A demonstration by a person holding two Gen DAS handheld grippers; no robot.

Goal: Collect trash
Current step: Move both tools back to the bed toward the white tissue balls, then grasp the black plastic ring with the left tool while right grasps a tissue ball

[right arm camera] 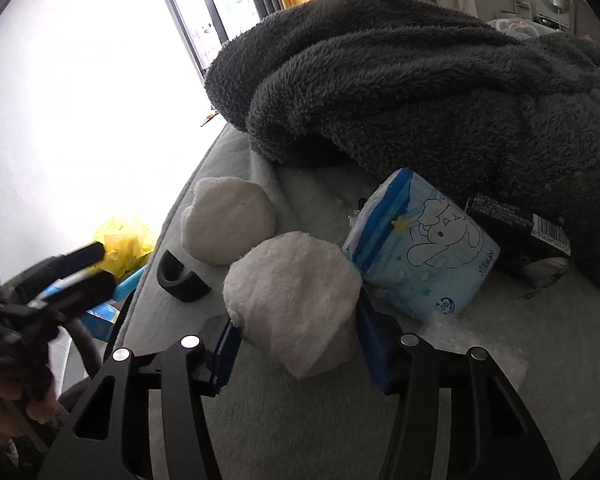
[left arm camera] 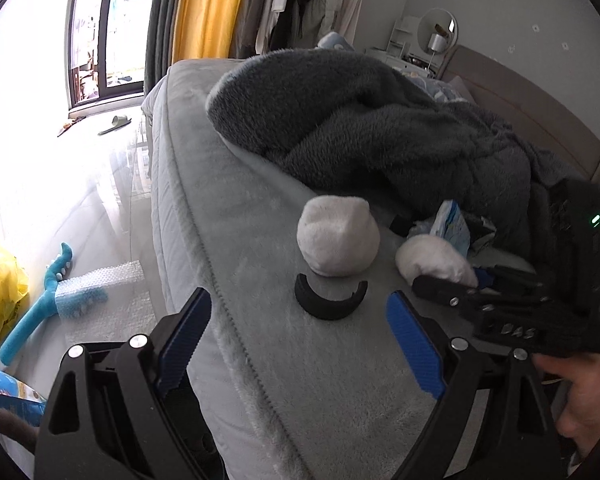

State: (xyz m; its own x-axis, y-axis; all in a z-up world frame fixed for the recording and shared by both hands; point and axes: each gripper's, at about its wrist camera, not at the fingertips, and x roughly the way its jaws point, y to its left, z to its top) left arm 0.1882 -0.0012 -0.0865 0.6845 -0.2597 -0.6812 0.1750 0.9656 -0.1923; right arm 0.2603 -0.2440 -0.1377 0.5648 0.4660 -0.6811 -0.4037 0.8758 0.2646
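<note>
Jaws of right gripper (right arm camera: 296, 344) pinch white wad (right arm camera: 296, 300); left gripper (left arm camera: 300, 344) spread.

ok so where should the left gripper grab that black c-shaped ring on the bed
Grip the ring across its thick curved middle, coming down from above with the left gripper. It lies flat on the bed with its open ends facing the white sock ball, so the closed arc faces the open jaws. A side approach would likely just push it along the fabric.
</note>
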